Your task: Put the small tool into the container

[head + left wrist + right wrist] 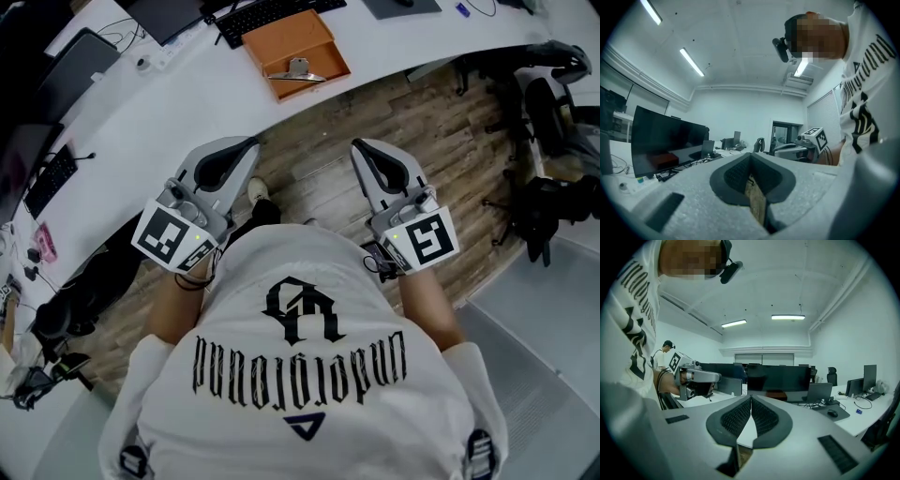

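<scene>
Left tool [247, 147] and right tool [362, 148] hang closed, empty. Metal piece [298, 69] lies in far box [281, 37] on desk [169, 112]. Placing looks done, with nothing left to grasp.

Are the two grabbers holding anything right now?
No, nothing. The left gripper and the right gripper both have their jaws shut together, empty. The small tool lies in the orange box.

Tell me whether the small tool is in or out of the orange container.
In: the small tool lies inside the orange container, within its walls.
</scene>
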Available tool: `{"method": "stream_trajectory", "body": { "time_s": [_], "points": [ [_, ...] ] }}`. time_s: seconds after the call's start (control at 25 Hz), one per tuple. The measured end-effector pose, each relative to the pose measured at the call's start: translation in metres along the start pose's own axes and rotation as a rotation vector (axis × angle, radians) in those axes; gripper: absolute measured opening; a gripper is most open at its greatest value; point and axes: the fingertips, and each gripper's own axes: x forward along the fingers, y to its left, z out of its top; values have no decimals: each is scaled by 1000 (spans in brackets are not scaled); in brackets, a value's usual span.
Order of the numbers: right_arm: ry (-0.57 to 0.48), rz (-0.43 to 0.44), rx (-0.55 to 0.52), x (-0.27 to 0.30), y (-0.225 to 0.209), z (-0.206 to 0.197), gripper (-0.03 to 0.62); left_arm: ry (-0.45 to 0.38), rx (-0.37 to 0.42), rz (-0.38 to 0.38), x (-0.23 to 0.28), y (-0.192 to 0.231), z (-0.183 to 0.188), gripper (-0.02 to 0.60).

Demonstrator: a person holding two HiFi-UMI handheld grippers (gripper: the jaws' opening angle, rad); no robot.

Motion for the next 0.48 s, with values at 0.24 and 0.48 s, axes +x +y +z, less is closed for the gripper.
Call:
{"method": "stream_trajectory", "body": {
  "time_s": [0.24,0.48],
  "points": [
    [-6,30,14,-60,14,-23,17,-6,-9,11,-2,-69,-11,12],
    [-11,62,52,-115,35,-51,16,22,-18,35,-12,-137,-33,14]
  ]
}}
